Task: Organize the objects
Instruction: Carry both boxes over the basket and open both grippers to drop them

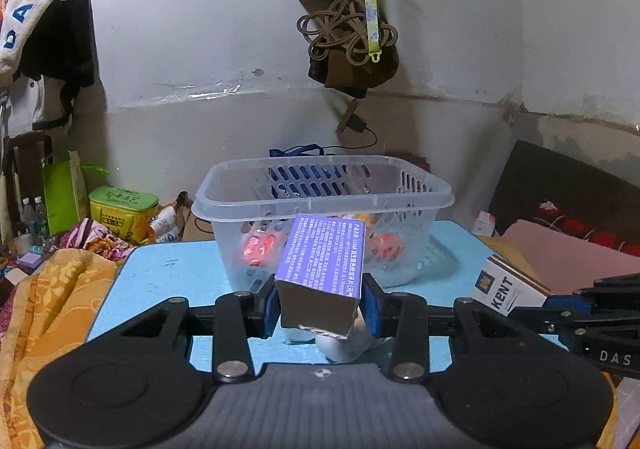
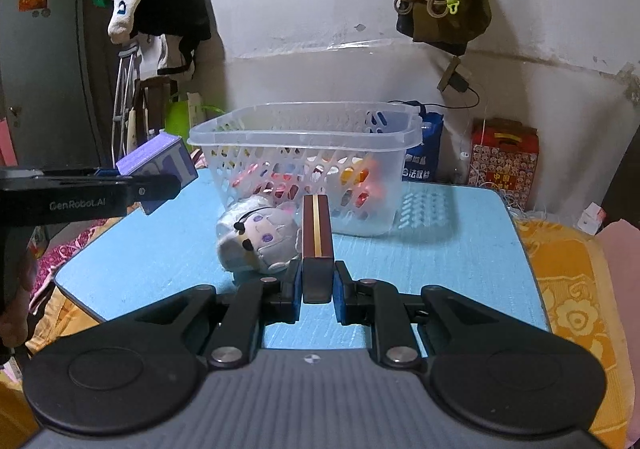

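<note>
**Two boxes held in front of the basket**

Nearest in the left wrist view, the left gripper (image 1: 320, 307) is clamped on a purple box (image 1: 326, 257), which is pinched between the blue pads and tilted, its printed face turned up and away. Directly under that box a pale, rounded part of a plush toy (image 2: 258, 235) can be made out against the blue table (image 1: 168, 277). In the right wrist view the right gripper (image 2: 318, 289) is closed on a cigarette pack (image 2: 317, 237), held edge-on so that only its dark red side with a gold stripe is seen; its white face with lettering is seen from the left wrist view. The toy lies on the table just left of that pack and close in front of the basket.

Behind both boxes a clear plastic basket (image 2: 304, 137) stands on the table, its rim higher than the held boxes as seen from either camera. Red and orange things are seen through its slotted walls, but cannot be told apart. The toy lies between the grippers and the basket's near wall.

Around the table, yellow patterned cloth (image 2: 572, 289) is spread on both sides. Farther back, a blue bag (image 2: 426, 153) and a red gift box (image 2: 504, 161) stand against the wall, and a brown bag with coiled cord (image 1: 348, 37) hangs above.
</note>
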